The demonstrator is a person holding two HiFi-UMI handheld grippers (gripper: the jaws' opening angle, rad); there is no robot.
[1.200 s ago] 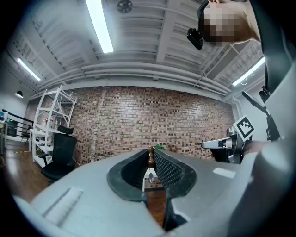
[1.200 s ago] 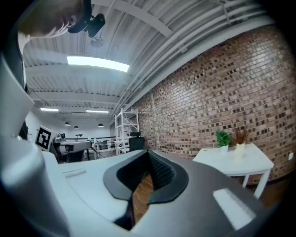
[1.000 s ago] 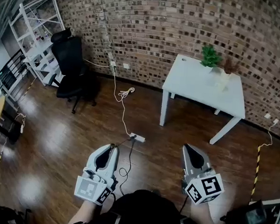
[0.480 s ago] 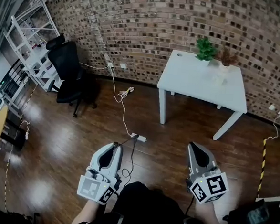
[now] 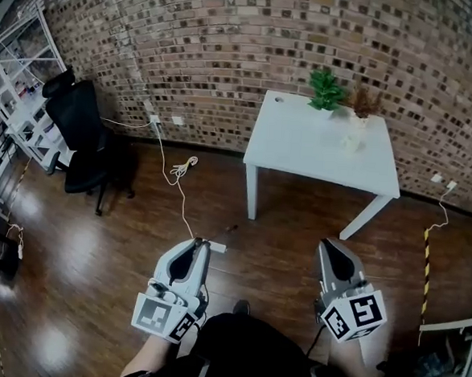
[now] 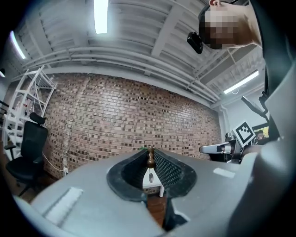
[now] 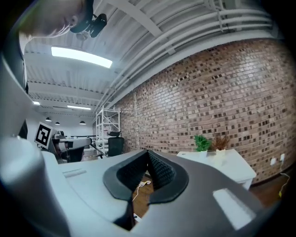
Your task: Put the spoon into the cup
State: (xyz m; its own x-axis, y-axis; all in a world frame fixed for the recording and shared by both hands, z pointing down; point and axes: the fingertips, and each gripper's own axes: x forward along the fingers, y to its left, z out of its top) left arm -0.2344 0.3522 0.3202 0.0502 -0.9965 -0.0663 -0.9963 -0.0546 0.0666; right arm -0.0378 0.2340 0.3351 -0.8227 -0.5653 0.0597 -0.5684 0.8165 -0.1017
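A small pale cup (image 5: 351, 141) stands on the white table (image 5: 303, 144) by the brick wall, far ahead of both grippers. My left gripper (image 5: 201, 243) is held level over the wooden floor, shut on the spoon (image 6: 150, 158). The spoon's brown turned handle end sticks up at the jaw tips and a pale oval part hangs below between the pads. The spoon is hidden in the head view. My right gripper (image 5: 326, 245) is level too, its pads (image 7: 155, 166) together at the tip with nothing between them.
A green plant (image 5: 327, 89) and a dried plant (image 5: 363, 100) stand at the table's back edge. A black office chair (image 5: 79, 128) and white shelving (image 5: 14, 71) are at the left. A power strip (image 5: 216, 247) and white cable (image 5: 181, 172) lie on the floor.
The table has slid left and come nearer in the view, and the chair has shifted to the left. Both grippers keep the same pose and the same jaws.
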